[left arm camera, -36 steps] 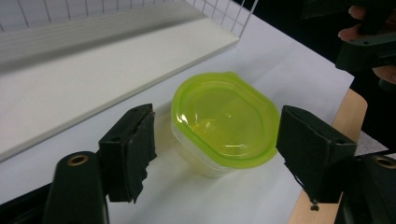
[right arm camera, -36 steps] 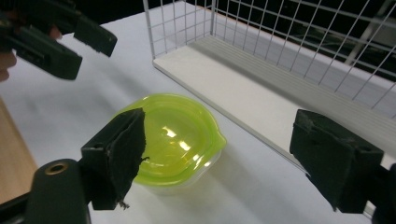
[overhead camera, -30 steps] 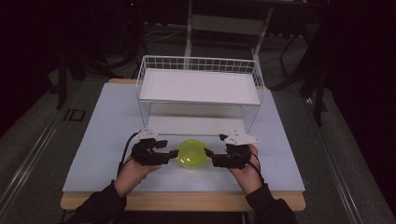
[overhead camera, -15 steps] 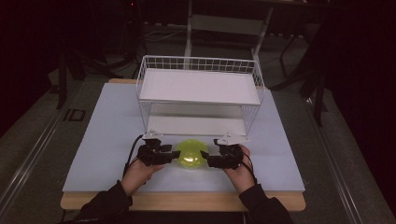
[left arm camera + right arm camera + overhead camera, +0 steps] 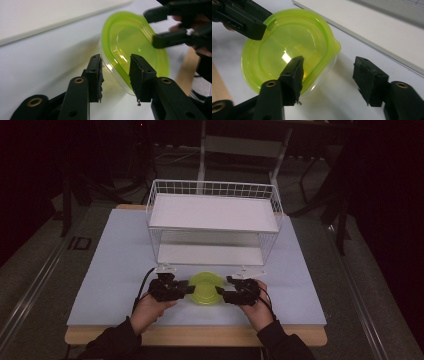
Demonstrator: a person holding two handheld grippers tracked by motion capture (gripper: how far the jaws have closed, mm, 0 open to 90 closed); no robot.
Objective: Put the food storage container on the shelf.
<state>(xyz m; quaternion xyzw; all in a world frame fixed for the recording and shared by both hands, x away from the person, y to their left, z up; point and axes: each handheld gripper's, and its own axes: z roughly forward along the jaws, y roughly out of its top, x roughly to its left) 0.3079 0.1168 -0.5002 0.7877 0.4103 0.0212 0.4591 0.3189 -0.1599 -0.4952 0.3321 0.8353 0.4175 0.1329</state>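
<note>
Table: pale blue-grey top, with a light wooden edge showing along the near side and at the far left corner.

On it:
- Rack: white wire frame with two white shelves, one above the other, and a low wire rail round the upper shelf. It stands on the far half of the top, about midway across. Both shelves are bare.
- Tub: clear plastic with a lime-green lid, low and rounded. It sits on the near half of the top, just in front of the rack and apart from it. In the left gripper view and right gripper view the lid is closed, with a small tab at one corner.
</note>
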